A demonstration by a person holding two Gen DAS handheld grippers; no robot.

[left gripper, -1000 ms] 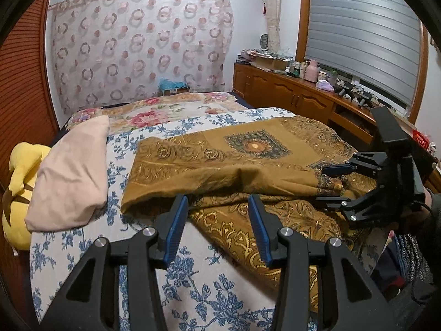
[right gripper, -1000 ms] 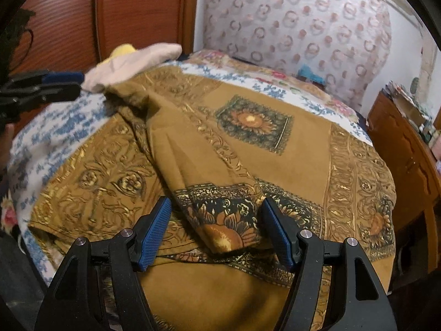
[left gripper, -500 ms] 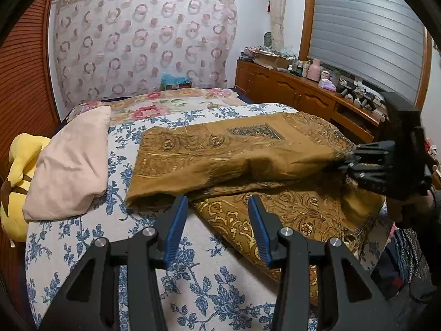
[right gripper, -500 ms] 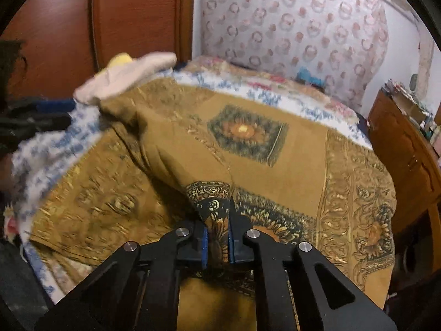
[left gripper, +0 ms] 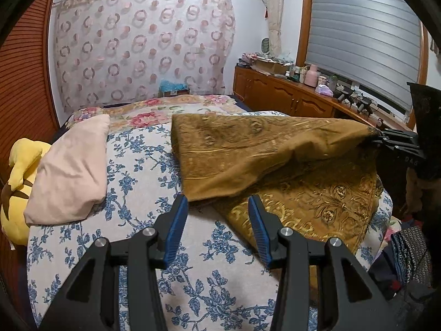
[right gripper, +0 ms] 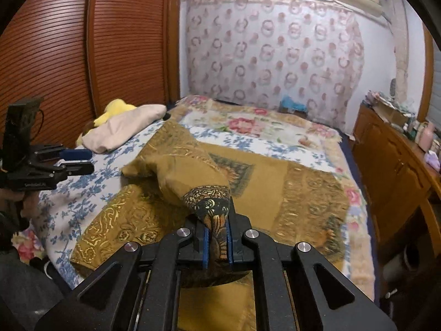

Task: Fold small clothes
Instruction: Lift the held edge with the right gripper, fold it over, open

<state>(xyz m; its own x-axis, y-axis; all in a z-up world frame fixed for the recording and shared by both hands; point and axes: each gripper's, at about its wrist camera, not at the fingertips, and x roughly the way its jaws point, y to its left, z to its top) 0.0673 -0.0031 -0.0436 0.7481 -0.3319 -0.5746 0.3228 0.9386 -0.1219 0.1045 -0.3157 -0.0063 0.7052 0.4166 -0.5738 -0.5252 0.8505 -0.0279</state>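
Bed (right gripper: 275, 143): cloth (right gripper: 209, 201) corner pinched in right gripper (right gripper: 217, 245).

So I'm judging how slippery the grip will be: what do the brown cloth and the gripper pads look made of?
The brown cloth looks like thin woven fabric, possibly silky or synthetic: it drapes in soft folds, and its gold pattern glints. The right gripper is shut on a dark patterned corner. Its pads look like blue ribbed rubber or soft plastic, matte, on black hard-plastic fingers; I can't confirm it.
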